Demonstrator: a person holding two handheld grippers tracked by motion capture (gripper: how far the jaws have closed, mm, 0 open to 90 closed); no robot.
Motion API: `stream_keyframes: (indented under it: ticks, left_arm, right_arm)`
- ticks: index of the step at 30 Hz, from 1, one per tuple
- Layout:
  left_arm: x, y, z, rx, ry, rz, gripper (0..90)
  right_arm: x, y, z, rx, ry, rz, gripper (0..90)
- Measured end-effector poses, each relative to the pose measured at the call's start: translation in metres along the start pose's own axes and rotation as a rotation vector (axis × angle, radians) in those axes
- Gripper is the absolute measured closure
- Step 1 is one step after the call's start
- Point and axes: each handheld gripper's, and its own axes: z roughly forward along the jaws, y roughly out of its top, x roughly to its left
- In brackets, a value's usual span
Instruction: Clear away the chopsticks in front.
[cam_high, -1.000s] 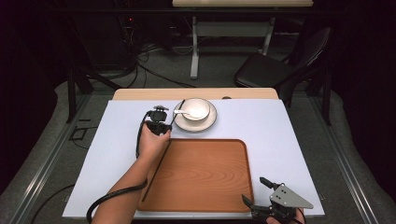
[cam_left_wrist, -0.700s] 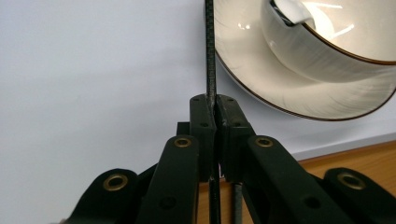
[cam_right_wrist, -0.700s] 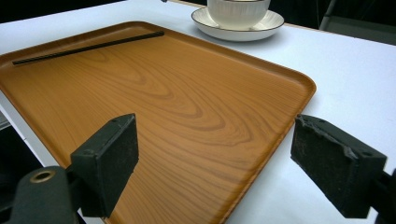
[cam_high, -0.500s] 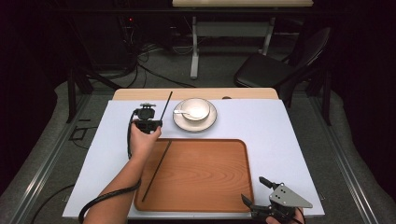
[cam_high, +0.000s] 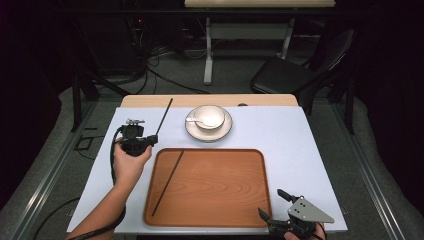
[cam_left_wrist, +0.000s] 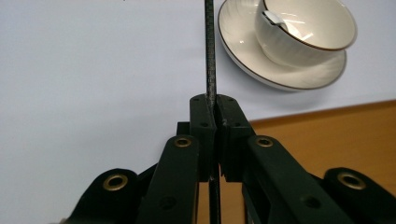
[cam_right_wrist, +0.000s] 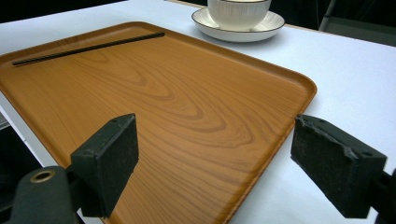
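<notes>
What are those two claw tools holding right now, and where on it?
The left gripper pinches a black chopstick near its lower end. The right gripper is open, holding nothing.

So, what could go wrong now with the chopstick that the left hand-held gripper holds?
1. The left hand-held gripper pinches the held chopstick well off its middle, so the long free end may pivot or slip out.
2. That free end points close past the saucer and cup; a swing could knock them.
3. Laid carelessly on the tray, it may land across the other chopstick and roll.
</notes>
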Motion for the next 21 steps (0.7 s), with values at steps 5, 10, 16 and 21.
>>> stream_keyframes:
  ticks: [5,10,16,21]
  left_arm:
    - [0.003,-0.016,-0.027,-0.009,-0.032,0.003,85.9]
    - [0.002,-0.038,-0.048,-0.018,-0.068,0.007,85.9]
    - [-0.001,-0.062,-0.057,-0.022,-0.099,-0.004,85.9]
    - [-0.005,-0.082,-0.067,-0.031,-0.107,0.002,85.9]
  right_arm:
    - [0.000,0.000,0.000,0.000,-0.001,-0.002,14.7]
    - [0.001,0.000,0.000,-0.003,-0.003,-0.003,14.8]
    - [0.001,0.001,0.000,-0.002,-0.007,-0.002,14.7]
    - [0.001,0.000,0.000,-0.002,-0.006,-0.004,14.8]
